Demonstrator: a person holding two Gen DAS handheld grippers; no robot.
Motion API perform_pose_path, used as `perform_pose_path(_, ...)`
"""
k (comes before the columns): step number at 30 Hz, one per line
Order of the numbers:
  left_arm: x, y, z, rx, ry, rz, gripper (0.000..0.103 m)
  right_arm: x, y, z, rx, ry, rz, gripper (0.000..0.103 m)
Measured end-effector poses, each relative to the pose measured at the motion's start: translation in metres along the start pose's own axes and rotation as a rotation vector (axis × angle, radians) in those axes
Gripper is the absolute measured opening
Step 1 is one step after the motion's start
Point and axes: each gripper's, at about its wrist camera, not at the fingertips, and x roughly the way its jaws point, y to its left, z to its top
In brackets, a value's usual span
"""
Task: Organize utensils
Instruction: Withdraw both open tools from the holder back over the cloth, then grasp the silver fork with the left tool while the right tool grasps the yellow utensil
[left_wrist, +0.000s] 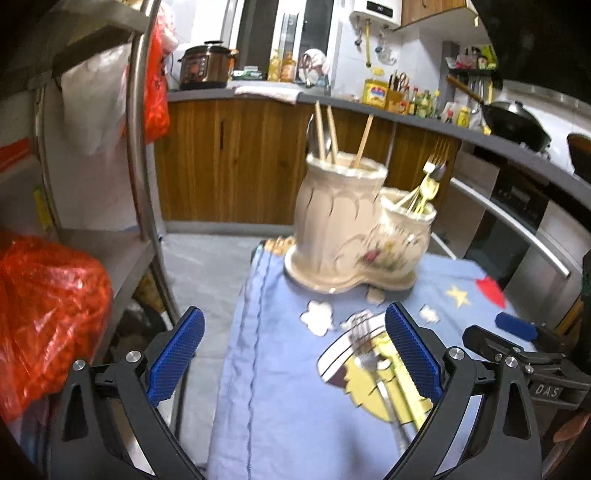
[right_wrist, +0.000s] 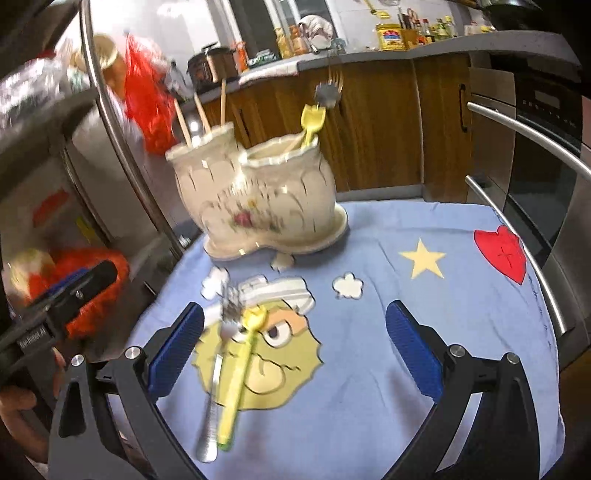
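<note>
A cream ceramic two-pot utensil holder (left_wrist: 343, 236) (right_wrist: 258, 199) stands at the back of a blue cartoon cloth. Its taller pot holds wooden chopsticks (left_wrist: 325, 133) (right_wrist: 201, 110); the shorter pot holds gold forks (left_wrist: 430, 177) and a yellow spoon (right_wrist: 312, 122). On the cloth lie a silver fork (left_wrist: 369, 354) (right_wrist: 218, 373) and a yellow-handled utensil (left_wrist: 402, 384) (right_wrist: 240, 376), side by side. My left gripper (left_wrist: 293, 354) is open and empty, with both lying utensils beside its right finger. My right gripper (right_wrist: 295, 350) is open and empty, with the utensils between its fingers near the left one.
A metal rack (left_wrist: 140, 147) with red plastic bags (left_wrist: 48, 317) stands left of the table. Wooden cabinets and a counter with bottles (left_wrist: 417, 99) and a wok (left_wrist: 513, 122) run behind. Oven handles (right_wrist: 517, 221) are close on the right. The blue cloth (right_wrist: 424, 295) extends right of the holder.
</note>
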Motion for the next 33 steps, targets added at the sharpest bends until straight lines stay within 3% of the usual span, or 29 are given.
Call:
perform_pose_path(10,0.030,-0.001,-0.021,0.090,0.130,0.002,0.097,0.021,0.015,-0.015,-0.098,0.070,-0.003,0.095)
perform_pose_path(13,0.033,0.003,-0.023,0.088,0.148,0.010,0.097,0.026,0.019,-0.019,-0.116,0.096,0.002,0.085)
perform_pose_path(22,0.037,0.013,-0.025,0.020,0.188,-0.025,0.097,0.041,0.031,-0.026,-0.117,0.184,0.062,0.030)
perform_pose_path(27,0.040,0.011,-0.026,0.027,0.198,-0.031,0.097,0.048,0.039,-0.027,-0.126,0.211,0.079,0.024)
perform_pose_path(33,0.042,0.005,-0.026,0.040,0.206,-0.037,0.097,0.056,0.050,-0.028,-0.198,0.209,0.030,0.017)
